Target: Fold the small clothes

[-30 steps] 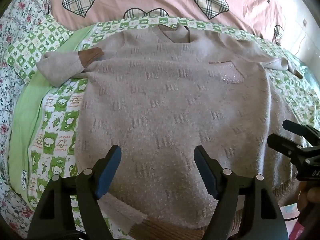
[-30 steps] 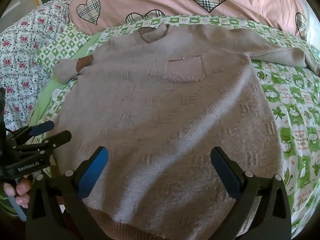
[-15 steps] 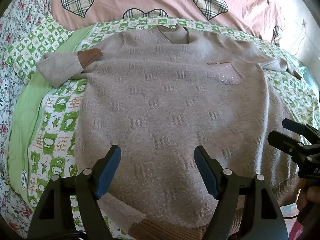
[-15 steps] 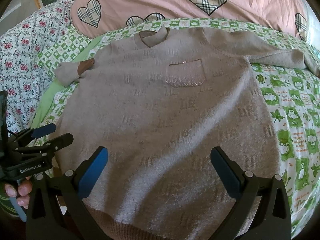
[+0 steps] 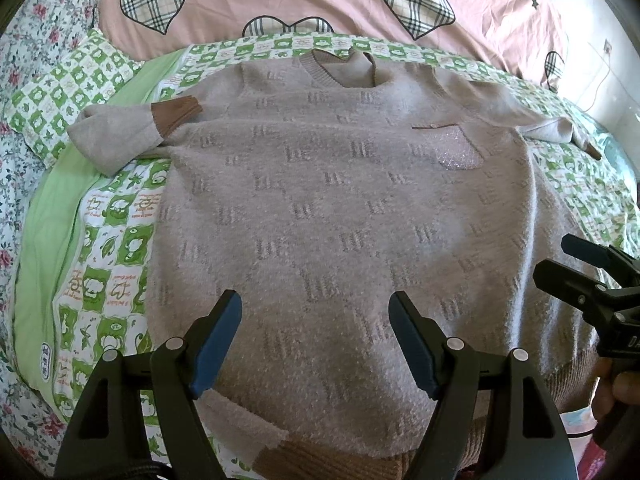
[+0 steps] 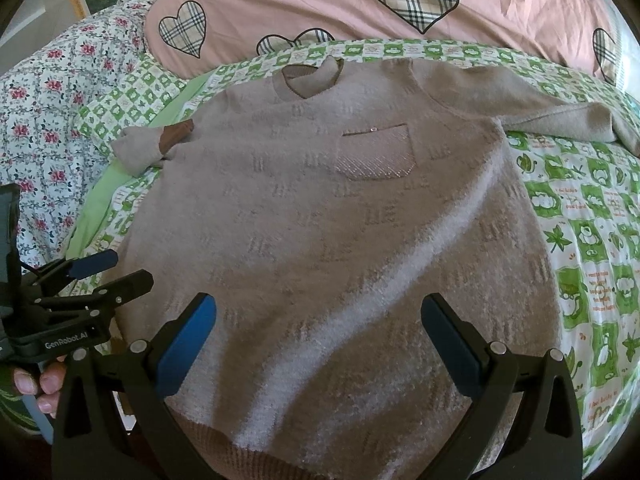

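Note:
A small beige knitted sweater (image 5: 340, 208) lies face up and spread flat on the bed, neck at the far side; it also shows in the right wrist view (image 6: 340, 240). It has a shiny chest pocket (image 6: 376, 158) and a brown hem (image 5: 340, 460) at the near edge. Its left sleeve (image 5: 120, 136) is folded back with a brown cuff; its right sleeve (image 6: 560, 116) stretches out right. My left gripper (image 5: 316, 340) is open and empty above the lower left of the sweater. My right gripper (image 6: 320, 336) is open and empty above the lower right.
The sweater lies on a green and white checked sheet (image 5: 112, 264). A pink duvet with plaid hearts (image 5: 280, 0) lies along the far side. Floral bedding (image 6: 52, 92) is at the left. Each gripper shows in the other's view, the right one (image 5: 592, 280) and the left one (image 6: 80, 280).
Both views have drawn slightly back and up from the sweater, so more of it shows. Both grippers stay open and the sweater has not moved.

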A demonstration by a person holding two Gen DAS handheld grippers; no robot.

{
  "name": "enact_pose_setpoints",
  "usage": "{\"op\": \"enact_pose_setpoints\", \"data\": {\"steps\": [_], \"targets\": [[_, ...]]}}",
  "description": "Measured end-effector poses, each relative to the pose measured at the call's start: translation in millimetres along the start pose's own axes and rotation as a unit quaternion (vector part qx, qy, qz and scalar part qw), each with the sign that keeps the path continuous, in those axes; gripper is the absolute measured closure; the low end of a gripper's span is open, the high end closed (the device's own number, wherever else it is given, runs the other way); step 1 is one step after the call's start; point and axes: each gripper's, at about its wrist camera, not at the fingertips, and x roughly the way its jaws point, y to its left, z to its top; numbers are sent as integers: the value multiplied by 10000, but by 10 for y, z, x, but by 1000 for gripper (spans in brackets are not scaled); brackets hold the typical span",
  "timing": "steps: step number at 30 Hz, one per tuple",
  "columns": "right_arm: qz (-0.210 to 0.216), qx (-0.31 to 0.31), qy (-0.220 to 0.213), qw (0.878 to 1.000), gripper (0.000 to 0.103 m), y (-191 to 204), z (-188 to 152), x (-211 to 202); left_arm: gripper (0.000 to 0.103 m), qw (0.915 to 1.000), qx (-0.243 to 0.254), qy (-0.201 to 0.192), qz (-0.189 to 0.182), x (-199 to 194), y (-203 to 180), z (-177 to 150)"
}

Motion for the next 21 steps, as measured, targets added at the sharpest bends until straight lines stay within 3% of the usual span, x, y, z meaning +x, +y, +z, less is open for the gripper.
{"op": "enact_pose_setpoints", "data": {"steps": [21], "targets": [[27,5,67,10000,1,-3,39,86,26,9996,-12,243,-108,152,44,94]]}}
